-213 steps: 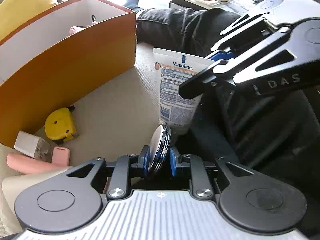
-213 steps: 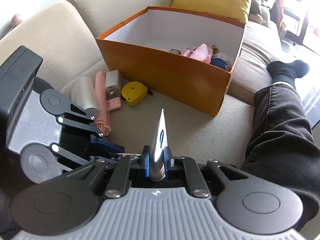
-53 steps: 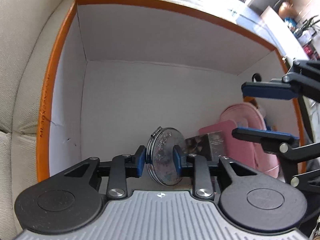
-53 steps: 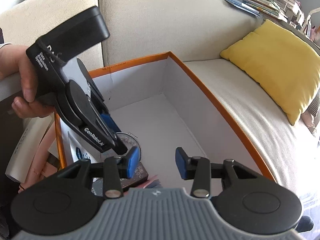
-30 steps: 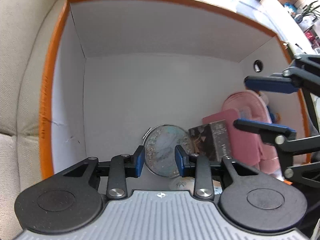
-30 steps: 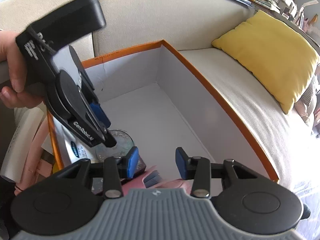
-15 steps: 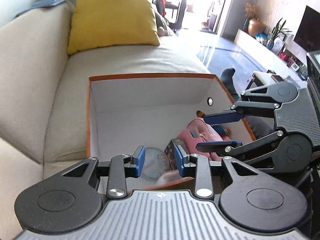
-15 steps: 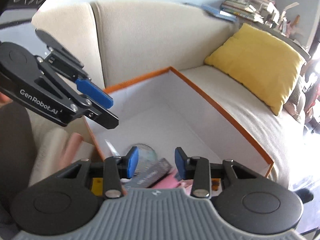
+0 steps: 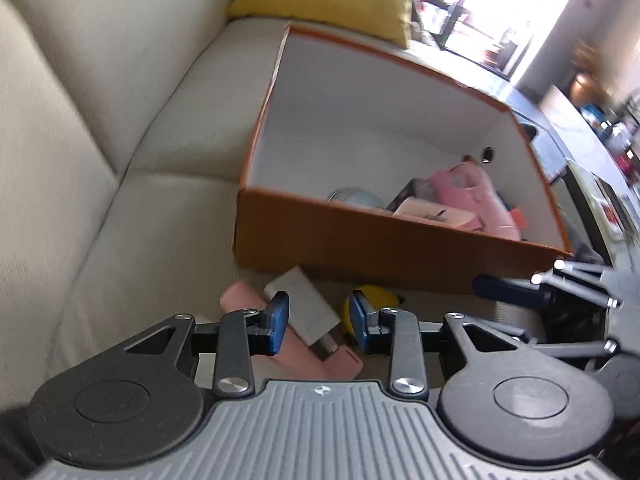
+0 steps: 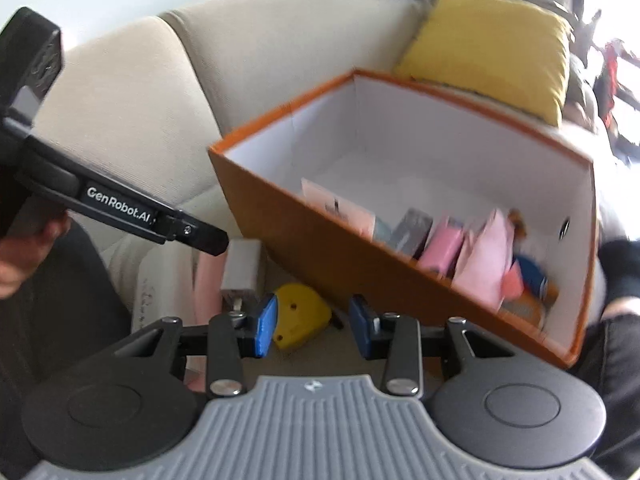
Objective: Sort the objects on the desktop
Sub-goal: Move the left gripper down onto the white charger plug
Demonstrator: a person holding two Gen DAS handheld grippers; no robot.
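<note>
Next up looks like the yellow tape measure (image 10: 301, 316), lying on the sofa cushion (image 9: 132, 216) just in front of the orange box (image 9: 384, 248), right beside a white charger block (image 9: 304, 308) and a pink case (image 9: 296, 348). I'd guess it's a hard, smooth plastic shell, a bit hefty, so pinch it across the flat sides, not the rounded edge. The right hand-held gripper (image 10: 312, 326) hovers over it, jaws apart and empty. Same for the left hand-held gripper (image 9: 318, 322), parted over the charger, holding nothing. The box already holds a round mirror (image 9: 354, 198) and pink stuff.
</note>
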